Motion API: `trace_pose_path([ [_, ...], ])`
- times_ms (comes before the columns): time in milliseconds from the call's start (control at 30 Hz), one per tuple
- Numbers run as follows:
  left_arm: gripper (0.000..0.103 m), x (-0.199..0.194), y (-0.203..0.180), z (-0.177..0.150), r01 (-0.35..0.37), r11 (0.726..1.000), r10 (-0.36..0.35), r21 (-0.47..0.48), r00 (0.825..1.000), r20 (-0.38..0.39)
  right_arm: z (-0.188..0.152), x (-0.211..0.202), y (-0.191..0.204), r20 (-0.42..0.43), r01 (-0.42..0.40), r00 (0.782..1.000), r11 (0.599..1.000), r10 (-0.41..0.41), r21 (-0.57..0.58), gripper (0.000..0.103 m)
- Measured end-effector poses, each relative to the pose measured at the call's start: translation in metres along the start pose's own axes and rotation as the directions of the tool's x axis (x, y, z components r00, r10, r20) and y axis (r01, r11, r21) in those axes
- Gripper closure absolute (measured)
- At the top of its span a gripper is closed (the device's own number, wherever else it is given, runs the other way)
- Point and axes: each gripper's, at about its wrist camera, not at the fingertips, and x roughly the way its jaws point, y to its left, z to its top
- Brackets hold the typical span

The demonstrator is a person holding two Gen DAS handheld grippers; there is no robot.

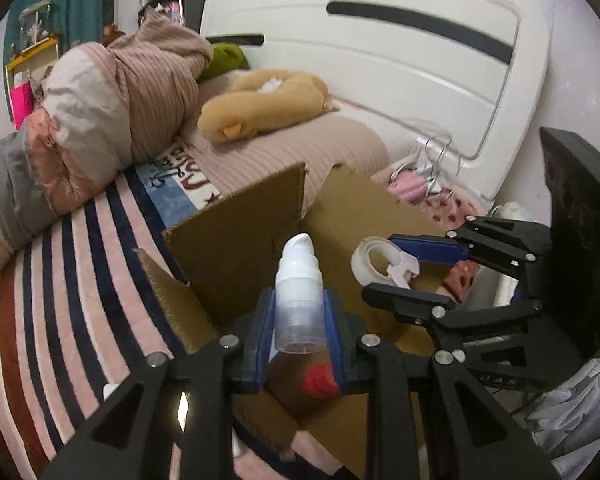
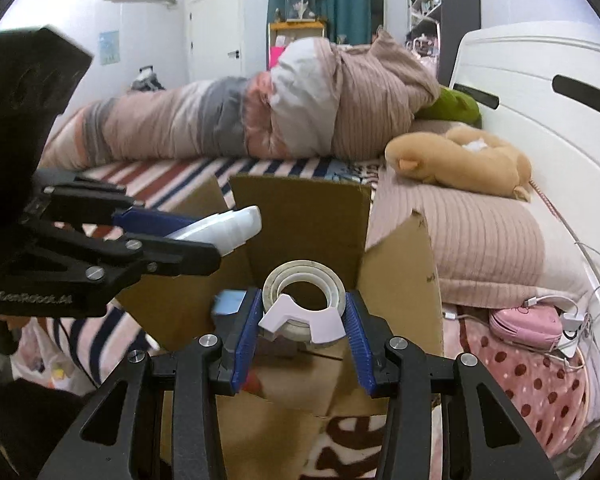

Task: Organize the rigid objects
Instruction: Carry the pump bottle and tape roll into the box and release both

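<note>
An open cardboard box (image 1: 236, 248) stands on the bed; it also shows in the right wrist view (image 2: 300, 216). My left gripper (image 1: 298, 320) is shut on a white pump bottle (image 1: 298, 280) and holds it over the box; the bottle also shows in the right wrist view (image 2: 224, 228). My right gripper (image 2: 302, 320) is shut on a clear tape roll with a white dispenser clip (image 2: 304, 300), also over the box; the roll shows in the left wrist view (image 1: 374, 260). Something red (image 1: 320, 380) lies inside the box.
A rolled quilt (image 2: 260, 112) and a tan plush toy (image 2: 460, 160) lie on the bed behind the box. A white headboard (image 1: 380, 60) stands at the right. A pink device with white cables (image 2: 528, 324) lies right of the box. A striped sheet (image 1: 60, 280) covers the bed.
</note>
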Motion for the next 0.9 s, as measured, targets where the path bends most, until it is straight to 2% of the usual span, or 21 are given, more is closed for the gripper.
trace_pose_path([
  [167,0.082,0.021,0.006,0.0,-0.009,1.0,0.009,0.003,0.999,-0.047,-0.007,0.009,0.001,-0.014,0.017,1.0,1.0,-0.017,-0.014,0.064],
  [333,0.082,0.019,0.004,-0.003,0.021,0.999,-0.019,0.027,0.998,-0.058,-0.007,0.011,-0.004,-0.006,0.014,1.0,1.0,-0.014,-0.011,0.064],
  [467,0.081,0.016,0.002,-0.005,0.006,0.999,-0.004,0.037,0.999,-0.051,-0.007,0.014,-0.007,-0.005,0.018,1.0,1.0,-0.018,-0.003,0.063],
  [567,0.077,0.009,0.004,-0.005,0.013,1.0,-0.012,0.024,0.999,-0.037,-0.006,0.014,-0.006,-0.009,0.024,1.0,1.0,-0.024,-0.003,0.059],
  [700,0.068,-0.01,0.01,-0.009,-0.004,1.0,0.004,0.003,1.0,-0.002,-0.005,0.012,-0.001,-0.018,0.03,0.999,0.999,-0.03,-0.011,0.058],
  [900,0.06,-0.056,0.029,-0.023,-0.038,0.998,0.04,-0.04,0.997,0.071,0.002,0.002,0.013,-0.015,0.03,0.999,0.999,-0.03,-0.015,0.058],
])
